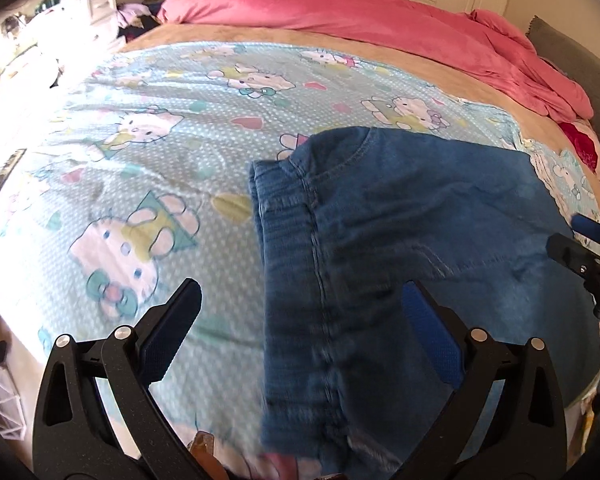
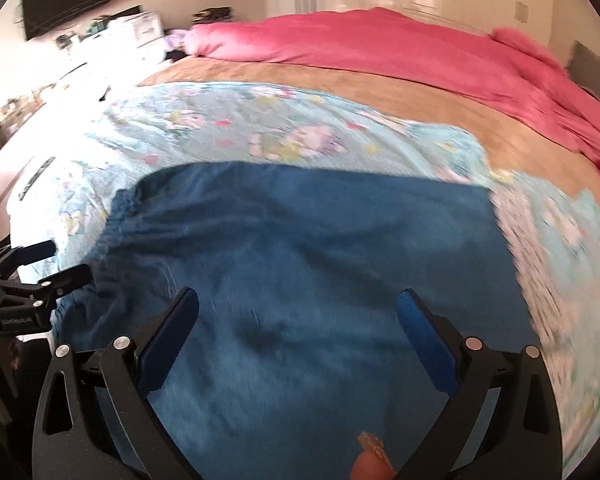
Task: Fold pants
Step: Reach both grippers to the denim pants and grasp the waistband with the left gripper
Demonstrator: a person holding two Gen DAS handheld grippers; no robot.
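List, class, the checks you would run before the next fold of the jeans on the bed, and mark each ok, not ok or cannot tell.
1. Left tongs open and empty: ok.
2. Right tongs open and empty: ok.
3. Jeans lying on the cartoon-cat sheet, away from the pink duvet: ok.
4. Jeans free of wrinkles: cannot tell, both views are blurred.
5. Waistband within view of the left tongs: ok.
6. Near hem of the jeans in view: not ok, it runs out of frame.

The blue denim pants [image 1: 400, 220] lie flat and folded on the pale blue cartoon-print sheet [image 1: 140, 140], their gathered elastic waistband [image 1: 276, 200] toward the left, a stitched seam running lengthwise.
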